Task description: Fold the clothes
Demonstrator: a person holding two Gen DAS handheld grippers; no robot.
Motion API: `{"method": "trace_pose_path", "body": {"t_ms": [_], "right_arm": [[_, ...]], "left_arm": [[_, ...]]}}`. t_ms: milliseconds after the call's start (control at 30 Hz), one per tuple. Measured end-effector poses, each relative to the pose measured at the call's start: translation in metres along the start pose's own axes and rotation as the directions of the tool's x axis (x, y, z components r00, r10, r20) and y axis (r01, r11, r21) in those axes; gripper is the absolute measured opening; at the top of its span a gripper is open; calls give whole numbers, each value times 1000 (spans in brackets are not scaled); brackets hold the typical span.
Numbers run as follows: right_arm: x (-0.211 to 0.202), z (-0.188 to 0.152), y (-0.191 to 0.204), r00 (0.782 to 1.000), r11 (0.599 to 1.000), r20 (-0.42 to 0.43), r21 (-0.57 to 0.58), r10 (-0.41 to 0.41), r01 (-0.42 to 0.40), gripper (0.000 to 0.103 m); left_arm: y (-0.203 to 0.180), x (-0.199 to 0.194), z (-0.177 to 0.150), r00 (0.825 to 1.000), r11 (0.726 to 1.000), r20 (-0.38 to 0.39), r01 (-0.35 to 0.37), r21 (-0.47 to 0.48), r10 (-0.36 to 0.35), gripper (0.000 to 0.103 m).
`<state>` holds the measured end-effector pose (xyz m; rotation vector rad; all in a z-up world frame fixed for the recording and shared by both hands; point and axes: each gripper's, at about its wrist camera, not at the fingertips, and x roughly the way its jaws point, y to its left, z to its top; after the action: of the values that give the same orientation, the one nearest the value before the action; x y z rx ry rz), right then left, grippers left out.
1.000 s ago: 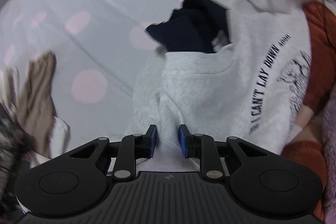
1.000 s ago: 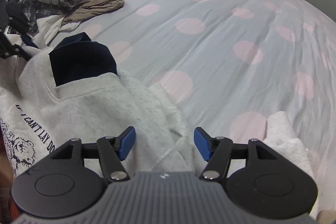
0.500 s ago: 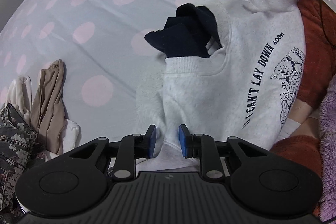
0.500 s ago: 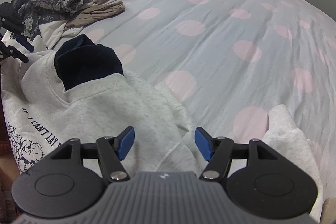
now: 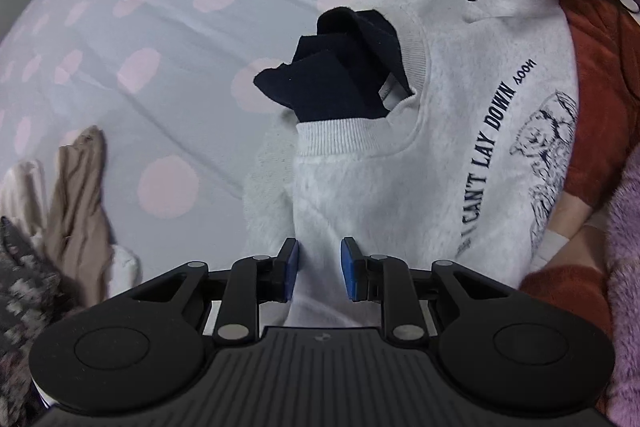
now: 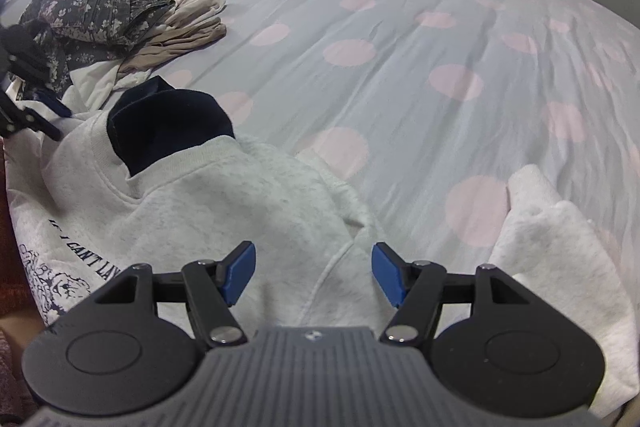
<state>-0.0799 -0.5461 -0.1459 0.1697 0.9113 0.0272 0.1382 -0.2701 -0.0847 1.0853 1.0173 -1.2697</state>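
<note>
Grey sweatshirt (image 5: 360,195) lies on the dotted bedsheet (image 5: 168,39), neck opening w/ navy lining (image 5: 340,75) pointing up the bed, long axis running back toward the person; printed text and drawing face up. Left gripper (image 5: 319,269): narrow gap, shoulder fabric between the pads, grip cannot be confirmed; right gripper (image 6: 313,273): wide, empty, above the other shoulder. Vs. 0.5 s ago: garment position unchanged, left view closer in.

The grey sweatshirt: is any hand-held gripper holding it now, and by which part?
The left hand-held gripper pinches a fold of the grey sweatshirt at its shoulder, beside the collar. The right hand-held gripper is open above the other shoulder and holds nothing.
</note>
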Motion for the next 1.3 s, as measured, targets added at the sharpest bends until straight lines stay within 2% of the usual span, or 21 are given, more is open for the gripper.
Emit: {"method": "trace_pose_path", "body": {"t_ms": [100, 200, 400, 500, 567, 733, 867, 933, 1033, 1200, 1300], "right_arm": [[-2, -3, 5, 1000, 1000, 0, -9, 11, -11, 68], [-5, -4, 7, 999, 999, 5, -28, 35, -35, 68], [-4, 14, 0, 995, 988, -20, -125, 93, -95, 67], [3, 27, -8, 993, 980, -44, -164, 111, -117, 63], [12, 35, -16, 987, 975, -75, -166, 139, -150, 52], [34, 42, -34, 958, 953, -167, -159, 232, -258, 47], [41, 50, -34, 931, 919, -183, -184, 317, -349, 37], [43, 59, -27, 920, 899, -189, -215, 345, -381, 37], [59, 68, -28, 893, 880, -259, -212, 368, -425, 37], [84, 62, -47, 828, 869, -378, -106, 414, -483, 38], [78, 52, -60, 828, 879, -342, -10, 445, -476, 37]], "left_arm": [[15, 19, 5, 998, 997, -34, 54, -47, -55, 21], [32, 35, 5, 987, 983, -75, 133, -125, -143, 21], [66, 40, -9, 957, 919, -46, 262, -296, -287, 21], [75, 39, -17, 945, 898, -23, 301, -319, -325, 22], [76, 38, -18, 938, 890, -12, 324, -320, -346, 26], [76, 41, -17, 930, 888, -29, 340, -309, -366, 28], [77, 43, -13, 929, 891, -44, 339, -302, -368, 28], [77, 44, -14, 929, 893, -48, 337, -299, -366, 28], [76, 45, -13, 929, 895, -54, 334, -296, -365, 28], [75, 45, -15, 931, 894, -53, 328, -306, -360, 28], [74, 45, -16, 934, 894, -50, 321, -311, -353, 28]]}}
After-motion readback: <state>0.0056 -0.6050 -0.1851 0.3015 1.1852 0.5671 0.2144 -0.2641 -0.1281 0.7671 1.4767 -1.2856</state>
